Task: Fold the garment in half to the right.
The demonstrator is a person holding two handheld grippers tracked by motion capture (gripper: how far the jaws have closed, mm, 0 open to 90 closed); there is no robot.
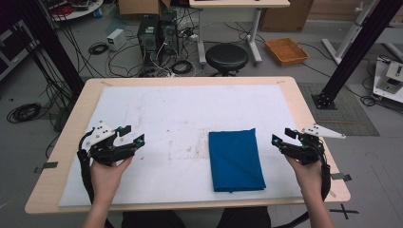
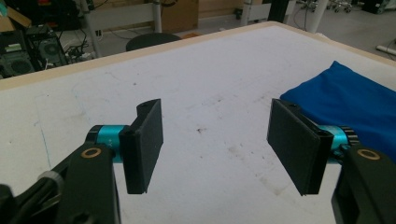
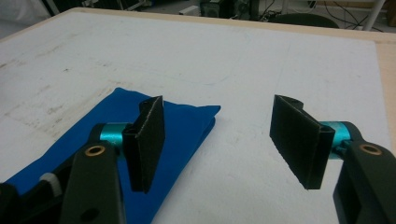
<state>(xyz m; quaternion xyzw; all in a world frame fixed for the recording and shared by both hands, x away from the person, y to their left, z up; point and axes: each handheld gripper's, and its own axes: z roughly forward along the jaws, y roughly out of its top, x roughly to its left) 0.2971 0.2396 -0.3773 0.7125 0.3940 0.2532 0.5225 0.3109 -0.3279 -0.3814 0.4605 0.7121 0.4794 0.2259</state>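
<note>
Cloth (image 1: 236, 160) lengthwise front-to-back (seemingly folded)

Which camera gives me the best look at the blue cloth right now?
The high view: the whole folded cloth lies flat on the white mat, all edges visible, between the two open grippers. The right gripper view shows part of it behind the left jaw. The left gripper view catches one end at its right edge.

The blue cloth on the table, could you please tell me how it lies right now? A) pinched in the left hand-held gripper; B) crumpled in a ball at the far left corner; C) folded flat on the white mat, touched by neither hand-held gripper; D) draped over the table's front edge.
C: the blue cloth lies folded flat on the white mat, with the left hand-held gripper and the right hand-held gripper both open and apart from it.
</note>
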